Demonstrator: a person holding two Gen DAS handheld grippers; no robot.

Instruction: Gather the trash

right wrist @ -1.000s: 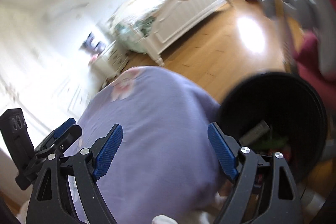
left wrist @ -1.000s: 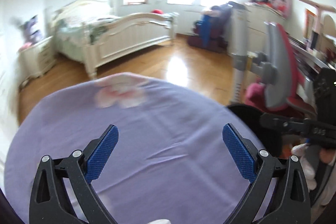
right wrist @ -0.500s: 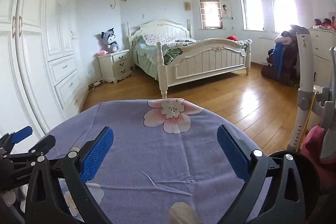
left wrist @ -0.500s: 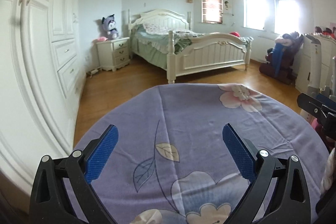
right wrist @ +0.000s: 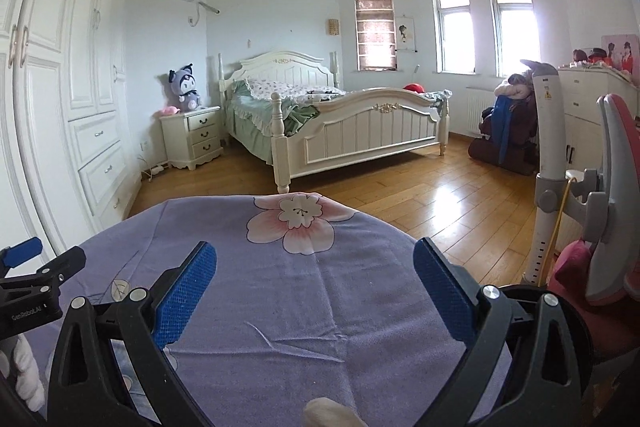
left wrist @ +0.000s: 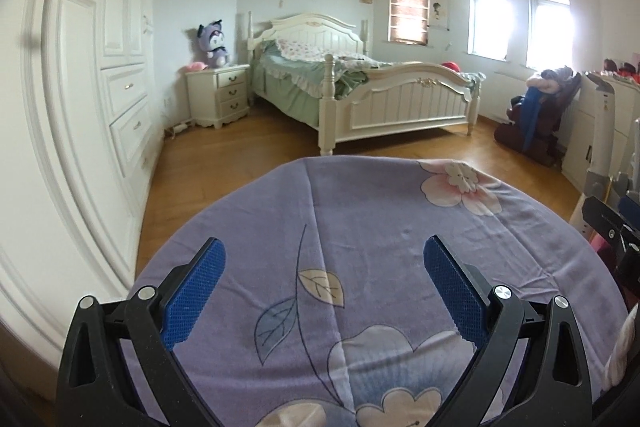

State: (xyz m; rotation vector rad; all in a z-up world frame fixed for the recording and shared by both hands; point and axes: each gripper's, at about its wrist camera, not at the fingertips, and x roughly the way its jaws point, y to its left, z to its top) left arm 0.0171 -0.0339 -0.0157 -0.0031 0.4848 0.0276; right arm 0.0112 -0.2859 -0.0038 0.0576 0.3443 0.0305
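Observation:
My left gripper is open and empty above a round table with a purple flowered cloth. My right gripper is open and empty above the same cloth, to the right of the left one, whose body shows at the left edge. The black trash bin's rim peeks out behind the right finger, beside the table; its inside is hidden. No trash shows on the cloth. A pale rounded thing sits at the bottom edge of the right wrist view; I cannot tell what it is.
A white pole stand and a grey and red chair stand right of the table. White wardrobes line the left wall. A white bed and nightstand stand across the wooden floor.
Both grippers swung from facing right, with the right one looking down at the bin, to level and facing the bed. Both stayed open and empty.

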